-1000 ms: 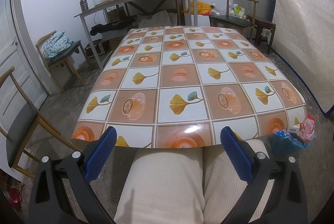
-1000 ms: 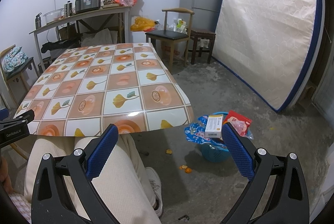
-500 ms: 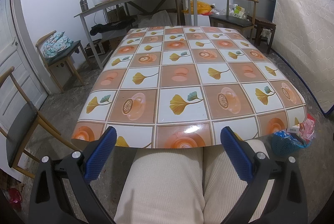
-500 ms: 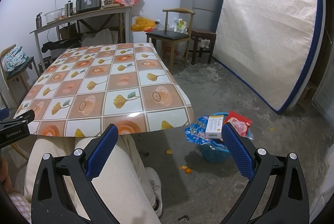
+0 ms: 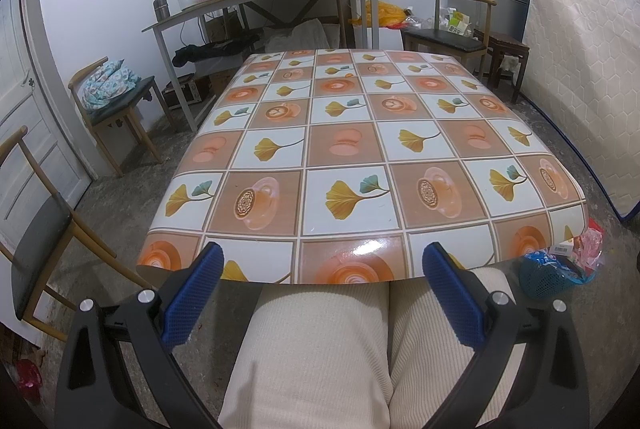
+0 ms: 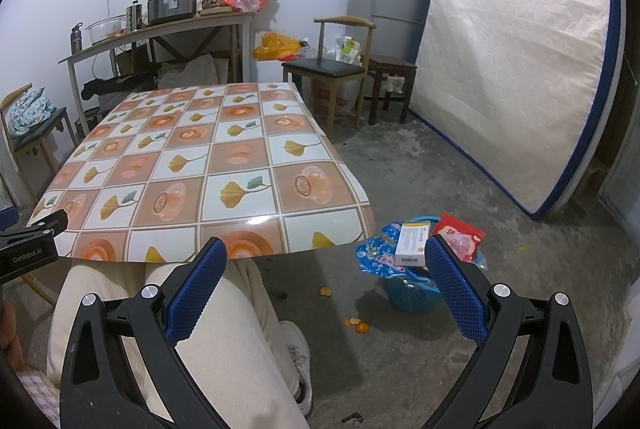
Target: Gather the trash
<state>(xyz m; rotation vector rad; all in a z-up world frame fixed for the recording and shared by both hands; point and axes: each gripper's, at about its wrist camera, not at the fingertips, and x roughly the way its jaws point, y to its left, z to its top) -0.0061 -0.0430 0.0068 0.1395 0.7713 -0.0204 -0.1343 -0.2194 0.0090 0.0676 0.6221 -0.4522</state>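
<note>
Holding both the left gripper [image 5: 320, 281] and right gripper [image 6: 326, 277] spread and empty, you faced an overfull blue basket [image 6: 408, 293] at lower right of the frame. Orange peel scraps [image 6: 358, 326] lay beside it; adding them risked toppling the white box [image 6: 412, 249].

Patterned table [image 5: 360, 133] — mattress [image 6: 512, 57] beyond
</note>
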